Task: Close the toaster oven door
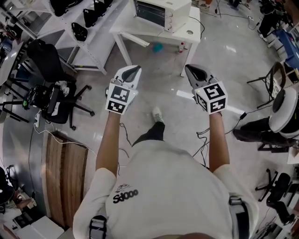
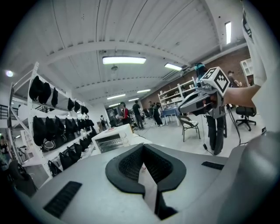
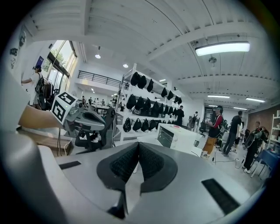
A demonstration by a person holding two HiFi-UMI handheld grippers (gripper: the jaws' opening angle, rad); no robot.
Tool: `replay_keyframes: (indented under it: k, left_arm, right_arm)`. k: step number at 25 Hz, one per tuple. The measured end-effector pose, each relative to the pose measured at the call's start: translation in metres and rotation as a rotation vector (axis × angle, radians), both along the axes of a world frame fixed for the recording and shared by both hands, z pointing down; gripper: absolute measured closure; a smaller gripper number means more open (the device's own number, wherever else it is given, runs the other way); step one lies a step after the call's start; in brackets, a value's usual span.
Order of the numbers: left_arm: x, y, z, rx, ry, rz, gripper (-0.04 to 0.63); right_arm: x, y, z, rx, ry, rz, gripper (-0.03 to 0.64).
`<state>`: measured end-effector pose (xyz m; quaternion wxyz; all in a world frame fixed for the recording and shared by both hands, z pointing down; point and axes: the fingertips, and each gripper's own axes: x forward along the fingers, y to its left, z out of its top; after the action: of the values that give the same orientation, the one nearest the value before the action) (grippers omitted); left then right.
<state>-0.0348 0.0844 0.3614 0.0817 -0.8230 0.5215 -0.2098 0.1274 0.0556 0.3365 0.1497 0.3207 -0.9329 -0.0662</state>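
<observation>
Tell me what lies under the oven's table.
On the floor under the table: a teal object and a small red-and-white item. The table hides the floor farther back.

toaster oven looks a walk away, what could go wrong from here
Trip: cables trail on the floor near the person's shoe, on the way to the white table. Both the left claw and right claw are shut and far from the toaster oven, so a hasty push may shove it.
</observation>
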Motion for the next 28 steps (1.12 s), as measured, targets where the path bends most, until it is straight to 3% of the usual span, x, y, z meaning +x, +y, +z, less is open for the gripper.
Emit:
replay_keyframes:
  k: [14,22,28]
  left_arm:
    - [-0.043,-0.198,0.027,-0.060,0.001,-0.023,0.577]
    - [-0.089,-0.285,0.065,-0.159,0.100,-0.038,0.574]
    - [-0.116,-0.329,0.116,-0.243,0.166,-0.053,0.508]
  right_arm:
    - [-0.037,-0.182,0.010,-0.013,0.057,-0.006,0.609]
    - [-0.093,-0.273,0.030,-0.070,0.077,-0.048,0.609]
    - [-0.124,-0.322,0.060,-0.103,0.108,-0.064,0.608]
